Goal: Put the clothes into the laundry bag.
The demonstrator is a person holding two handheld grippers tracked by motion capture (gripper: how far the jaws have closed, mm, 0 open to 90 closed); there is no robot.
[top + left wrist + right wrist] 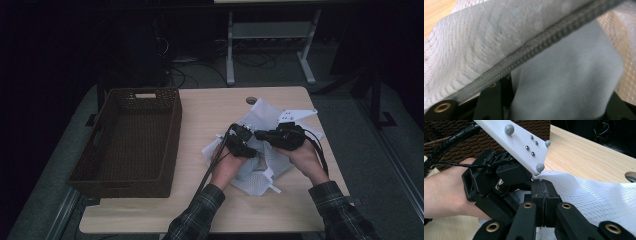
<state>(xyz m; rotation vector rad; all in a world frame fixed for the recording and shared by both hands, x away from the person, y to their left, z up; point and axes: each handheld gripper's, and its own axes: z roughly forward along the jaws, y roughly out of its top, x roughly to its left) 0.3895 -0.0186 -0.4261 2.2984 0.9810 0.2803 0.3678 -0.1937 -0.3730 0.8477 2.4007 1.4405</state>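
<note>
on the light wooden table (210, 107) a white mesh laundry bag (260, 117) lay crumpled right of centre, well apart from the dark wicker basket (130, 142) that stood on the table's left side. both hands worked at the middle of the bag, close together. the right gripper (260, 134) lay across the bag, pointing toward the person's left, and in the right gripper view its two black jaws were pressed flat together at their tips, with a fold of the white mesh (596, 200) running up to them; the jaws looked clamped on an edge of the bag, though the pinched bit itself was too small to make out. just beyond those jaws sat the left gripper (499, 182), held in the person's left hand (446, 192), its grey three-cornered plate (516, 143) slanting overhead and the basket's weave behind it. in the left gripper view the bag's grey zipper (536, 46) ran slantwise across the frame above the jaws, with mesh above it and smoother pale blue cloth (569, 82) below. the left jaws stood partly apart around that cloth, and the pads did not seem to press on anything. in the high view the left gripper (239, 142) rested on the bag, just beside the right one.
</note>
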